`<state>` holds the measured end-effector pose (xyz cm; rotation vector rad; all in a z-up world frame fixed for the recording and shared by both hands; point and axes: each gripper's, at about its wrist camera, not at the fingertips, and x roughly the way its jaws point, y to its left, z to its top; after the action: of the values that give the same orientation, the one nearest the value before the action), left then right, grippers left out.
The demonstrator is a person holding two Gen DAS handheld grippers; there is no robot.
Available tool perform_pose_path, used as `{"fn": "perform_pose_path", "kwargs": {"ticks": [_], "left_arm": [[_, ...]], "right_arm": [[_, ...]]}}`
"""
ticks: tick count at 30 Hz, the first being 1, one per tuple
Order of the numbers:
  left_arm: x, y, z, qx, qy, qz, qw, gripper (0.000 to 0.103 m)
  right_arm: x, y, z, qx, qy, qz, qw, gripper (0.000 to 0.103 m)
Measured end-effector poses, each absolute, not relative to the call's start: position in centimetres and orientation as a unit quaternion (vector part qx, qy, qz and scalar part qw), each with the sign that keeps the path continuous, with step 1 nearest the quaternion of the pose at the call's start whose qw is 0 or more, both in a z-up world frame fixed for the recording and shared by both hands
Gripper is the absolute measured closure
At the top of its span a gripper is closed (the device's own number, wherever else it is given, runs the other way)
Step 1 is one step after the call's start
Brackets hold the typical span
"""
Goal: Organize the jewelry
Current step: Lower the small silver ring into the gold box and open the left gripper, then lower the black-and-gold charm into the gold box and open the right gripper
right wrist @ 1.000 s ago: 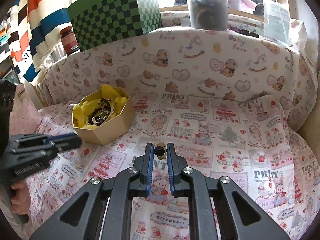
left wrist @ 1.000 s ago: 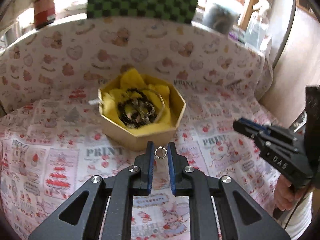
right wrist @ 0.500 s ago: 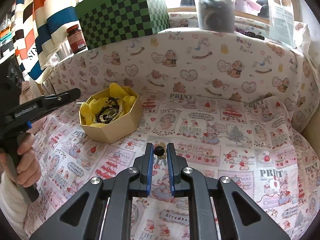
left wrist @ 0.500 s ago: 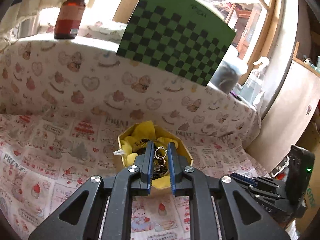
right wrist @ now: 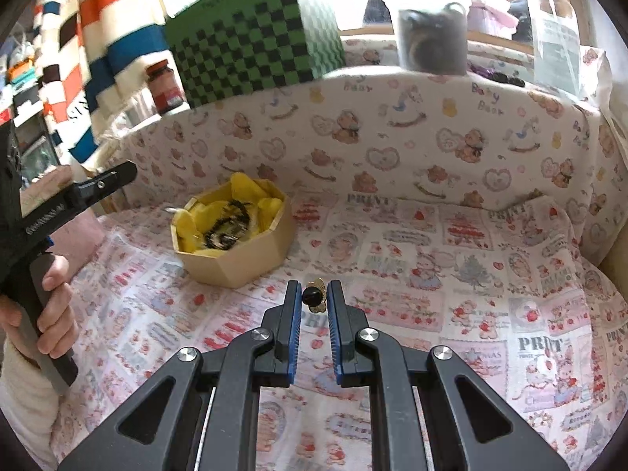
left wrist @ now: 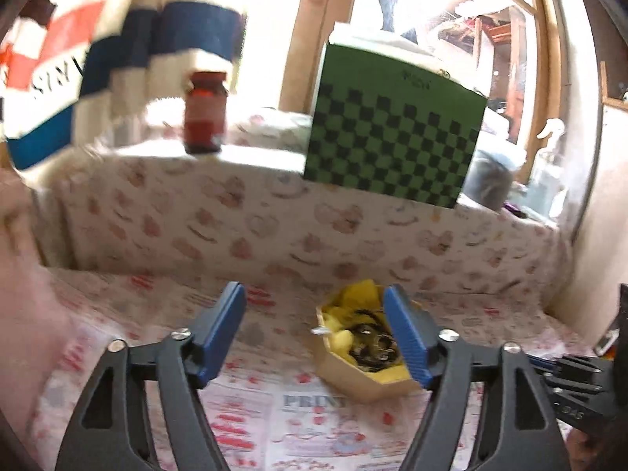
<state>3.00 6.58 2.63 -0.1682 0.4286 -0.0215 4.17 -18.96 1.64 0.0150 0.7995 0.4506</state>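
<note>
A tan octagonal jewelry box lined with yellow cloth holds dark beads and metal pieces; it also shows in the left wrist view. My left gripper is open wide and empty, above and to the left of the box; it appears in the right wrist view at the left edge. My right gripper is shut on a gold earring with a black bead, held over the patterned cloth, to the right of and nearer than the box.
A green checkered box, a red-brown jar and a grey container stand on the ledge behind. A striped cloth hangs at the left. The cloth-covered wall rises behind the box.
My left gripper has opened; the silver ring it held is no longer between its fingers. It has tilted up and swung left. My right gripper keeps its earring and has come closer to the box.
</note>
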Motion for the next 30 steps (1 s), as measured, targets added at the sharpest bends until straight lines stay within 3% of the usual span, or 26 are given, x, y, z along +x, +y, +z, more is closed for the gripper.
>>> {"fn": "perform_pose_path", "kwargs": {"ticks": [8, 16, 30], "left_arm": [[1.5, 6.8, 3.4, -0.079, 0.181, 0.011, 0.98, 0.023], [1.6, 8.7, 3.3, -0.125, 0.185, 0.035, 0.974, 0.018], [2.9, 10.3, 2.3, -0.139, 0.204, 0.053, 0.968, 0.012]], "right_arm": [[2.7, -16.8, 4.3, -0.022, 0.336, 0.245, 0.909, 0.089], [5.6, -13.5, 5.9, -0.021, 0.352, 0.255, 0.9, 0.089], [12.0, -8.5, 2.1, 0.03, 0.423, 0.269, 0.865, 0.089]]}}
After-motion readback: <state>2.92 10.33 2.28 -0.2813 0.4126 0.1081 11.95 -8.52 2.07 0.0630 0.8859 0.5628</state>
